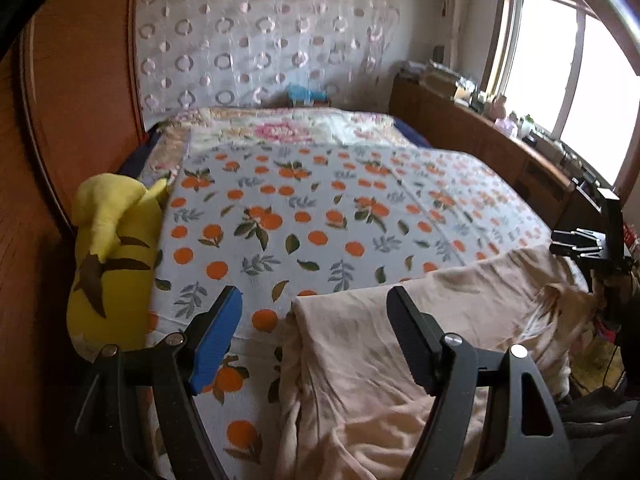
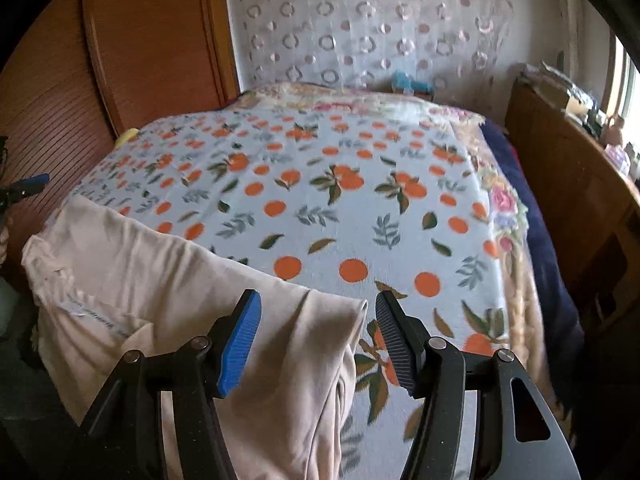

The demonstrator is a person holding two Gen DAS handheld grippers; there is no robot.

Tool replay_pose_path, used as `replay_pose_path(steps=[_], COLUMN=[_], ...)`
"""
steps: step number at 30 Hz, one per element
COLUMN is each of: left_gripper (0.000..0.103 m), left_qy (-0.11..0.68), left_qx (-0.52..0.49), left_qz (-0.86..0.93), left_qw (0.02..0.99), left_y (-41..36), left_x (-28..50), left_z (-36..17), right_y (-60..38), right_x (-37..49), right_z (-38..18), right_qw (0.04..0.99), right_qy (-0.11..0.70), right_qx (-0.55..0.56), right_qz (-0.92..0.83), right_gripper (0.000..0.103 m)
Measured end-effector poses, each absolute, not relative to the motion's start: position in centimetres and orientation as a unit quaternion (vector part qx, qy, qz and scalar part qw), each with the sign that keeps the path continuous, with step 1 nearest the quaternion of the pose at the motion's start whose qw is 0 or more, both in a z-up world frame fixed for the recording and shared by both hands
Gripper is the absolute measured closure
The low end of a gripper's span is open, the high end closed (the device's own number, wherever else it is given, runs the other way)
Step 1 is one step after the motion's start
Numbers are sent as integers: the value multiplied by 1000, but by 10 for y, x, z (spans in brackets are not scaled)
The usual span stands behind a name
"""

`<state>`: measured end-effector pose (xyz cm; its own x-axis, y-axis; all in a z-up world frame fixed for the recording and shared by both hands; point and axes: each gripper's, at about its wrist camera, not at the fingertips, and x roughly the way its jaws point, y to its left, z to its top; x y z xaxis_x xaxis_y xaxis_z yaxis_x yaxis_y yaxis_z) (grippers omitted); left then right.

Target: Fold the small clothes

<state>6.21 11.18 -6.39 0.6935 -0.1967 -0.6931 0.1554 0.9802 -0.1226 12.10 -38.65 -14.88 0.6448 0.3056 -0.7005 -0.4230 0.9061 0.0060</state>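
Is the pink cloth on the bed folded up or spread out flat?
Folded, at least once. The pink cloth lies doubled over itself, with a rounded fold along its far edge and layered edges showing at its right corner on the orange-print bedspread.

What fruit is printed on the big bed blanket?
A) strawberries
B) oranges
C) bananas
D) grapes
B: the white bed blanket is covered in round orange fruits with green leaves, and the pale pink cloth garment lies on its near end.
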Motion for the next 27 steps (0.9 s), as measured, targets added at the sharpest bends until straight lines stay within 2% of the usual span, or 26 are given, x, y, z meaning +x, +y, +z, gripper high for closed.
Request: replay_pose_path(steps=[15, 24, 25, 27], left_gripper=[28, 28, 28, 38], left_qy=[457, 451, 450, 448], left_qx=[-10, 6, 8, 8], left_qz=[-92, -93, -94, -102], left_qw=[885, 888, 888, 888], left_y=[102, 101, 102, 102], left_x=[95, 92, 92, 92], left_z=[-113, -113, -113, -112], right_y=[-376, -368, -368, -373], right_x=[133, 126, 126, 131], right_z=[-155, -157, -157, -158], right_qw=[896, 893, 891, 888], right_qy=[395, 404, 407, 414], right_qx=[-84, -101, -97, -85], right_qz=[183, 172, 174, 181], right_gripper=[41, 38, 38, 38])
